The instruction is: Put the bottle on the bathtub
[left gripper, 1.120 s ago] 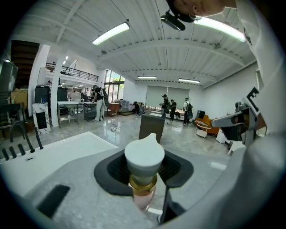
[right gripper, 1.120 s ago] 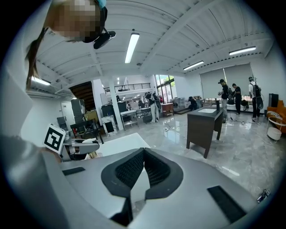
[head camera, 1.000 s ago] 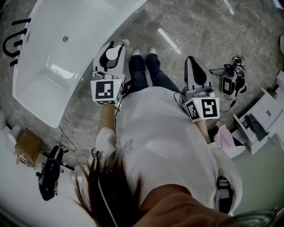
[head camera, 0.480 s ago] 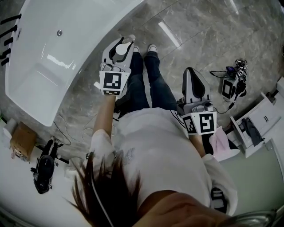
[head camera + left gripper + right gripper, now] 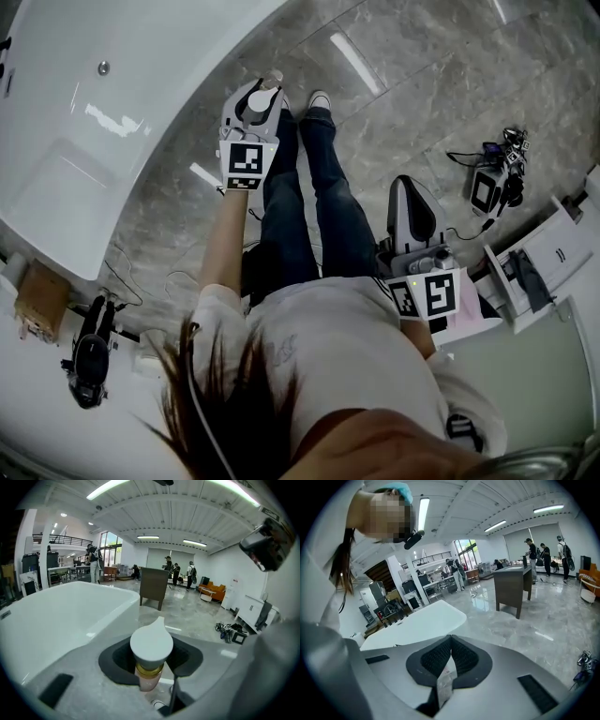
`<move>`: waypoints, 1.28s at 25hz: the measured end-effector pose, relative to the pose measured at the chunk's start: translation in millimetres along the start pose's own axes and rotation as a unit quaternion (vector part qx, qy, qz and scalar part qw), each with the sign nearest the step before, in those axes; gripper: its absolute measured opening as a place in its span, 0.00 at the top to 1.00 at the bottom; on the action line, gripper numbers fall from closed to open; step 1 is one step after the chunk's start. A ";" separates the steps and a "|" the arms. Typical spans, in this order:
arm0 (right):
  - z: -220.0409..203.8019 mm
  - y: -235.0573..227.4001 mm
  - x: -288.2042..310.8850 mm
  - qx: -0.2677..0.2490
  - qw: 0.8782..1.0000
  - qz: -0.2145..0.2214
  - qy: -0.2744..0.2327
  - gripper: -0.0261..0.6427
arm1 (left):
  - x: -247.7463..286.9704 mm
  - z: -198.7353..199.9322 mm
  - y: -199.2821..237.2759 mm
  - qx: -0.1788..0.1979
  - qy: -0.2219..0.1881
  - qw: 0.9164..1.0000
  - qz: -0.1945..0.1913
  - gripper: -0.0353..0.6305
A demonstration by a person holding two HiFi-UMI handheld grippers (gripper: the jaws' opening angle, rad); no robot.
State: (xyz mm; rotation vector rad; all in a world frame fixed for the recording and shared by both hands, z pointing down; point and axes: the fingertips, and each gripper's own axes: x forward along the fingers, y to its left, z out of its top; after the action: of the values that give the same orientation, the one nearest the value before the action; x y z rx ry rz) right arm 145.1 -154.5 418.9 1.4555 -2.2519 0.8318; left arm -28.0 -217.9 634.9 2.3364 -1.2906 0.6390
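1. While the bottle (image 5: 151, 645) is clamped in the left tongs (image 5: 262, 92), it is held above the floor (image 5: 422, 84), just right of the bathtub (image 5: 178, 112) and clear of it.
2. In the left gripper view the bottle's white cap is turned towards the camera. A gold collar and a pinkish body are seen below it, pressed between the dark pads.
3. In that view the bathtub is seen to the left of the bottle, white and glossy, with its rim near the tongs.
4. The right tongs (image 5: 449, 644) are clenched, with the ribbed pads brought together at their tips. A thin pale sliver is seen between the pads nearer the camera, and what it is cannot be told.
5. In the head view the right tongs are held to the right of the person's jeans (image 5: 328, 206), well apart from the bathtub.
6. The shoes (image 5: 319, 98) are planted on the floor just right of the left tongs.
7. At the right, gear with cables (image 5: 494, 178) and a white cabinet (image 5: 548, 267) are seen on the floor. At the near left, a box (image 5: 39, 298) and a black device (image 5: 87, 361) are seen.
8. A dark desk (image 5: 153, 587) is seen far off in the left gripper view.
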 end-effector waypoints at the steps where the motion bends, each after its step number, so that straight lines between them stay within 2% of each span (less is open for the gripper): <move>1: -5.4 -2.2 3.5 0.001 1.000 0.002 0.003 0.94 | 7.9 -12.9 1.6 -0.001 0.005 1.000 0.000 0.73; 9: -44.7 -12.5 26.1 0.012 0.999 0.009 0.035 0.94 | 49.1 -98.2 24.0 -0.042 0.032 0.998 0.046 0.73; 16: -71.7 -22.5 42.6 0.019 0.998 0.004 0.063 0.94 | 87.2 -150.4 41.0 -0.051 0.051 0.995 0.067 0.73; 32: -116.1 -45.4 80.1 0.021 0.995 -0.033 0.088 0.94 | 174.1 -245.1 53.0 -0.054 0.081 0.994 0.052 0.73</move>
State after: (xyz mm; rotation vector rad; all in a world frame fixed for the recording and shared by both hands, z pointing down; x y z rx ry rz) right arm 148.4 -152.0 567.1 1.4074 -2.0575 0.9526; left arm -40.5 -230.3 939.7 2.0960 -1.3451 0.7557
